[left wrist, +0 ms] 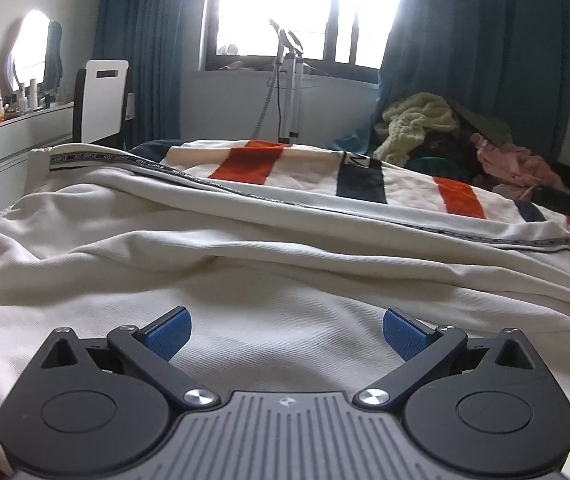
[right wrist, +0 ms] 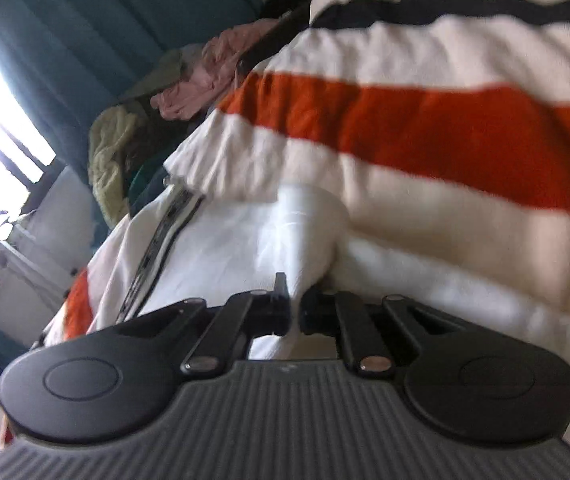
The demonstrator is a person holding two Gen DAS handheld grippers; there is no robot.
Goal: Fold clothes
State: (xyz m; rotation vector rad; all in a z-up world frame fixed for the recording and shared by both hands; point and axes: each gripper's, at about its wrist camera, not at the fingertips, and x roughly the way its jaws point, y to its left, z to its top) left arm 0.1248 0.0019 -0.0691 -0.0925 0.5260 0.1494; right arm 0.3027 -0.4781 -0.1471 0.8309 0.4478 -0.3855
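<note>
A white garment (left wrist: pixel 213 248) with a black printed side stripe lies spread across the bed, on an orange, navy and cream striped blanket (left wrist: pixel 365 176). My left gripper (left wrist: pixel 287 336) is open just above the garment's near part, its blue pads (left wrist: pixel 169 334) wide apart with nothing between them. In the right wrist view the same white garment (right wrist: pixel 245 240) bunches up toward my right gripper (right wrist: pixel 295 300), which is shut on a pinched fold of its cloth. The striped blanket (right wrist: pixel 425 128) fills the area behind it.
A heap of other clothes (left wrist: pixel 437 128), yellow-green and pink, lies at the far right of the bed; it also shows in the right wrist view (right wrist: pixel 125 148). A white chair (left wrist: pixel 103 96), a dresser (left wrist: pixel 13 132) with bottles, a stand (left wrist: pixel 291 88) and blue curtains (left wrist: pixel 477 40) line the window wall.
</note>
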